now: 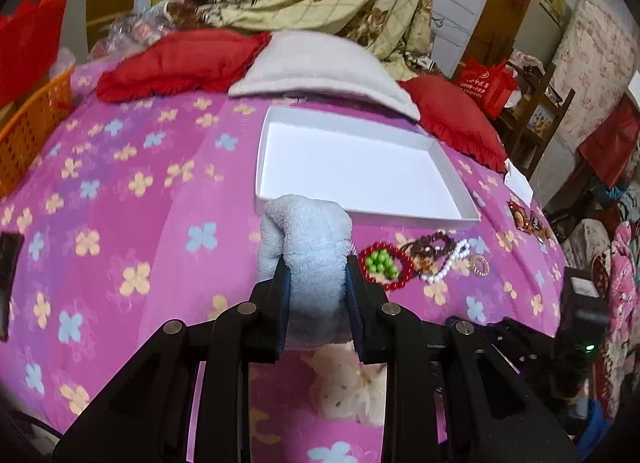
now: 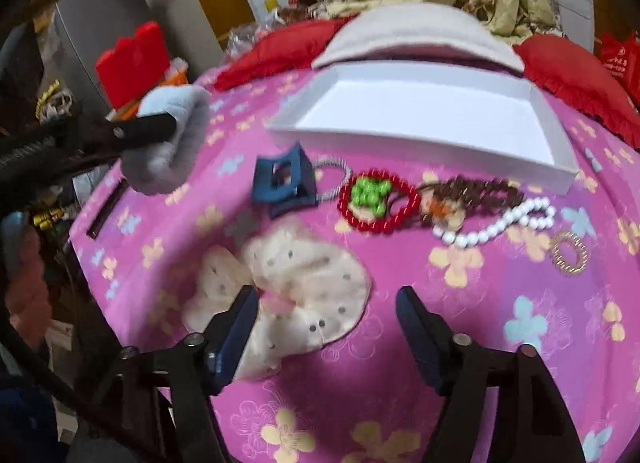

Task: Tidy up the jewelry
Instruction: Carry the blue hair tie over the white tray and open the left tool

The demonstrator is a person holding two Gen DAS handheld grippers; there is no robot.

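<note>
The left claw (image 1: 316, 275) is closed on a pale blue fluffy scrunchie (image 1: 306, 239), which is pinched between the two dark pads and held above the pink flowered bedspread (image 1: 120, 191). Seen from the right wrist, the same scrunchie (image 2: 172, 143) is raised clear of the cloth, to the left of the white box (image 2: 560, 167).

The right claw (image 2: 326, 303) stands wide apart, and nothing is gripped. Its left finger (image 2: 240, 315) overlaps a cream dotted scrunchie (image 2: 304, 287); whether it is touched cannot be told, since the picture is blurred there. The right finger is held over bare bedspread.

The white box is open and lies at the far side of the bedspread. Just in front of it a row of pieces is laid out: a blue hair clip (image 2: 284, 183), a red bead bracelet (image 2: 378, 201) with green beads (image 2: 370, 191) inside it, a brown bead strand (image 2: 476, 189), a white pearl strand (image 2: 500, 223) and a small gold ring-shaped piece (image 2: 570, 253).
</note>
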